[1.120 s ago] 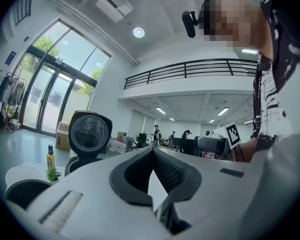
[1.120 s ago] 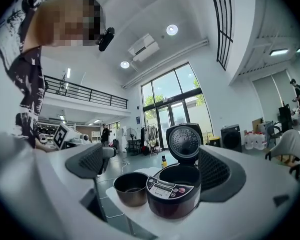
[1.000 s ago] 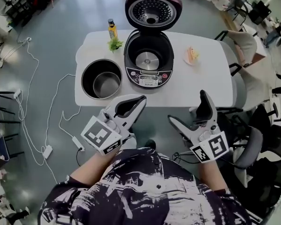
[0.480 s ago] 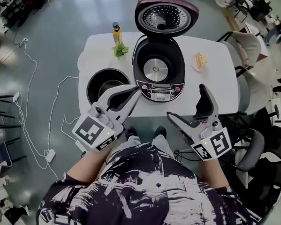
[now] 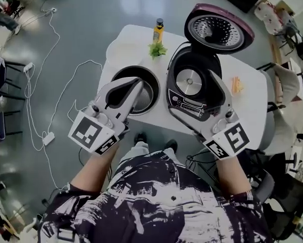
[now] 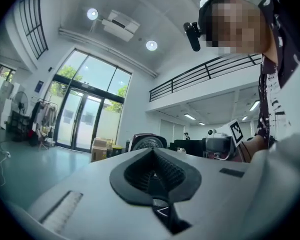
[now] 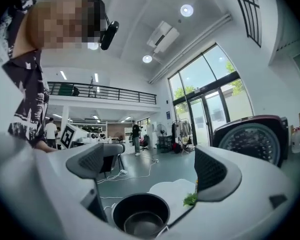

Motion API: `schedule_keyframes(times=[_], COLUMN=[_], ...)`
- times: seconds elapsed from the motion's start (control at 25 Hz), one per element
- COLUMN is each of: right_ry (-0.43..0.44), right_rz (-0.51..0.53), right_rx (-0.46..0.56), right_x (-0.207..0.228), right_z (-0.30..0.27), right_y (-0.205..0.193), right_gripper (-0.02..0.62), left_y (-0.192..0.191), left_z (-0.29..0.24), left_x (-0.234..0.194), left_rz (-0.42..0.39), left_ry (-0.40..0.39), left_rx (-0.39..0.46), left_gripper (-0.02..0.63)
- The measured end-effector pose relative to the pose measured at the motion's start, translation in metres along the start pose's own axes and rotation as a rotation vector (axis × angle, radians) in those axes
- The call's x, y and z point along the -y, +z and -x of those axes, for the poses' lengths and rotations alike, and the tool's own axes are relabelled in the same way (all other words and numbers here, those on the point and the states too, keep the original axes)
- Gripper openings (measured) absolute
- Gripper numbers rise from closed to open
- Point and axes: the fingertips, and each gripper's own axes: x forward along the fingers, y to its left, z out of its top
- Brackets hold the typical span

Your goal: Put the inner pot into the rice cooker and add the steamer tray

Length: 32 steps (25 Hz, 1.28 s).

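Inner pot: the black round metal inner pot [image 5: 150, 92] sits on the white table [image 5: 126, 47], directly under the left gripper's tips.
Left gripper [image 5: 136, 85]: jaws pressed together and empty; it has moved forward over the pot's near rim.
Right gripper [image 5: 190, 91]: jaws spread and empty, now above the front of the dark open-lidded rice cooker [image 5: 186, 80].
Meaning: the approach is made, but the grasp has not begun.

Inner pot [image 5: 150, 93] on the table [image 5: 123, 44] just left of the open rice cooker [image 5: 189, 80], bottle [image 5: 158, 29] behind both
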Motion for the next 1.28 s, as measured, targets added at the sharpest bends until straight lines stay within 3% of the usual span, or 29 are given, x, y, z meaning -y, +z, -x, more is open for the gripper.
schedule_keyframes(times=[0.2,0.36,0.48,0.64,0.88,0.96,1.08,1.28], right_ry=[0.116,0.181,0.191,0.234,0.396,0.405,0.402,0.375], right_rz=[-0.022,-0.048,-0.050,-0.066,0.094,0.135,0.180,0.176], right_rx=[-0.066,-0.201,-0.349,-0.629,-1.044,-1.146,-1.262,-1.351], right_x=[-0.013,-0.019,-0.019,-0.016,-0.014,-0.004,0.009,0.024], right_z=[-0.079,-0.141,-0.183,-0.219,-0.229,-0.223,-0.212,-0.211], right_y=[-0.015,-0.059,-0.107,-0.185,-0.282,-0.305,-0.333,-0.357], right_gripper=[0.549,0.549,0.549,0.549,0.549,0.543,0.513,0.429], left_y=[0.005,0.008,0.004,-0.006,-0.025,-0.030,-0.037,-0.044], left_z=[0.032,0.059,0.078,0.098,0.120,0.126,0.139,0.157], left_x=[-0.037,-0.058,-0.075,-0.088,-0.104,-0.107,-0.111,-0.127], left_rz=[0.004,0.013,0.028,0.062,0.125,0.142,0.156,0.177], left_ry=[0.100,0.171,0.208,0.247,0.288,0.301,0.313,0.339], left_rx=[0.030,0.058,0.070,0.084,0.096,0.098,0.101,0.101], left_gripper=[0.005,0.005,0.005,0.005,0.005,0.005,0.005,0.005])
